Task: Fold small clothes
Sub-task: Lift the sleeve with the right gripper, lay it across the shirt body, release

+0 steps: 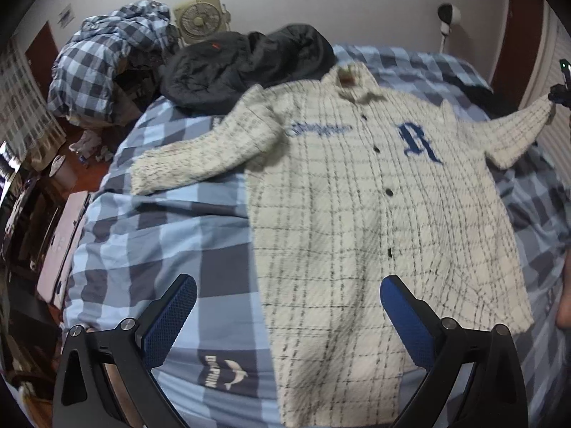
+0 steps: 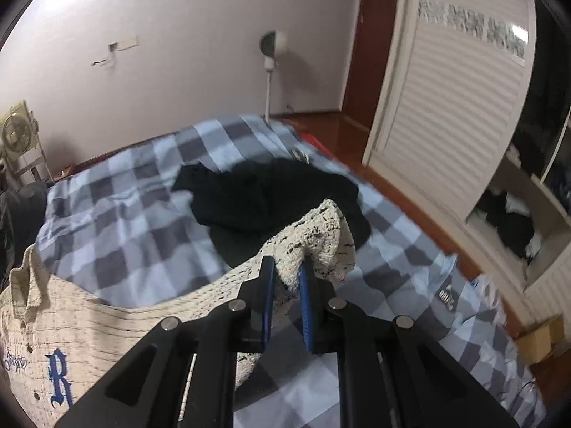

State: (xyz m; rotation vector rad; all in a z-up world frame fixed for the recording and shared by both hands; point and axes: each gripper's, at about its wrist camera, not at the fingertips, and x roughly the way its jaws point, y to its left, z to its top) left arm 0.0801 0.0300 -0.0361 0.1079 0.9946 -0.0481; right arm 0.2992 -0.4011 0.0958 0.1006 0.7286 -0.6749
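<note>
A cream checked button shirt (image 1: 374,221) with a blue letter R lies front up on the blue plaid bed (image 1: 160,235). My left gripper (image 1: 289,292) is open and empty, above the shirt's lower left hem. My right gripper (image 2: 287,267) is shut on the end of the shirt's right sleeve (image 2: 321,246) and holds it lifted off the bed. The right gripper shows in the left wrist view (image 1: 560,92) at the far right with the sleeve stretched out. The shirt's body shows at the lower left of the right wrist view (image 2: 71,339).
A dark jacket (image 1: 242,64) and a plaid bundle (image 1: 107,60) lie at the bed's head, with a fan (image 1: 200,18) behind. A black garment (image 2: 271,196) lies on the bed beyond the sleeve. A white louvred wardrobe (image 2: 446,125) and wooden floor are on the right.
</note>
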